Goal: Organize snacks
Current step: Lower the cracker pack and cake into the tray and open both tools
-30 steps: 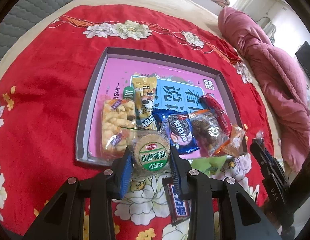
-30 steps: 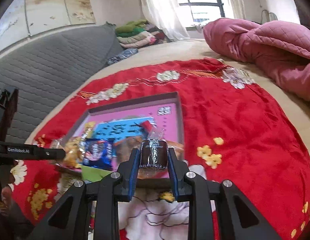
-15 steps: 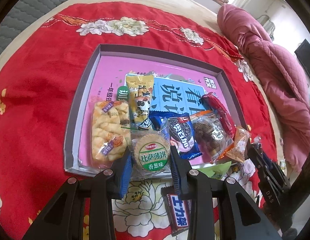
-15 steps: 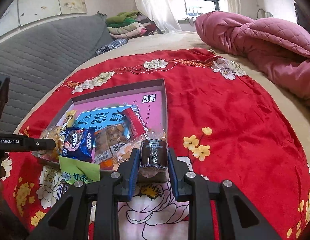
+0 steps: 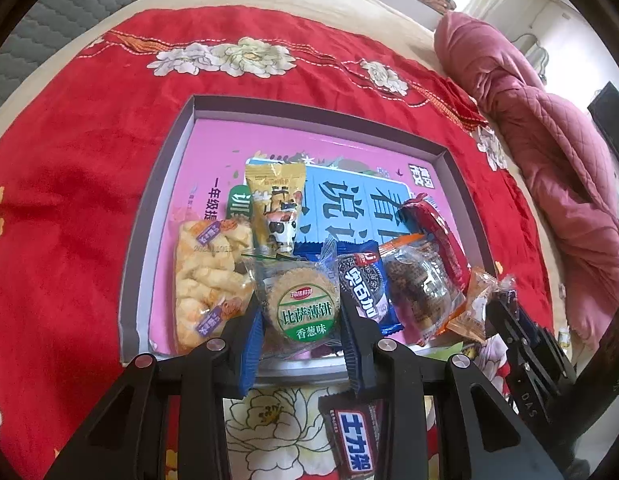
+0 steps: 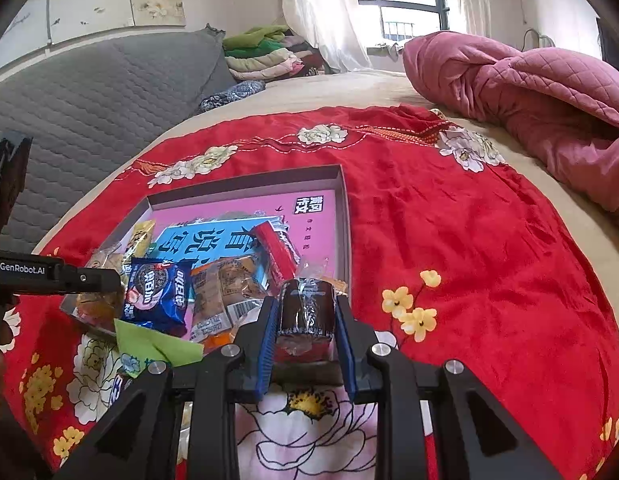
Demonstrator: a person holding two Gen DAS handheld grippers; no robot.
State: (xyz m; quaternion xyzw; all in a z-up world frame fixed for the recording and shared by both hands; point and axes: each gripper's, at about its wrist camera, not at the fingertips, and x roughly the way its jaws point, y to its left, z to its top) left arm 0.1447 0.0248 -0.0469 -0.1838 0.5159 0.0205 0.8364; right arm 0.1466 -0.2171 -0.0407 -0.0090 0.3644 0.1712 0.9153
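A grey-rimmed box lid with a pink floor (image 5: 177, 160) lies on the red cloth and holds several snack packets. My left gripper (image 5: 301, 312) is shut on a round cracker packet with a green label (image 5: 303, 310), held over the lid's near edge. My right gripper (image 6: 305, 316) is shut on a dark brown wrapped cake (image 6: 307, 308), held over the lid's near right corner (image 6: 343, 208). In the lid lie a blue Oreo packet (image 5: 363, 292), a yellow puff packet (image 5: 207, 280), a gold packet (image 5: 275, 204) and a red bar (image 5: 437, 236).
A Snickers-style bar (image 5: 355, 436) and a green packet (image 6: 157, 344) lie on the red flowered cloth (image 6: 469, 240) in front of the lid. A pink quilt (image 6: 529, 92) lies at the right. A grey padded headboard (image 6: 89, 92) stands at the left.
Both grippers have moved forward towards the lid, each still holding its snack. The cracker now hangs over the lid's near edge and the cake over its near right corner.
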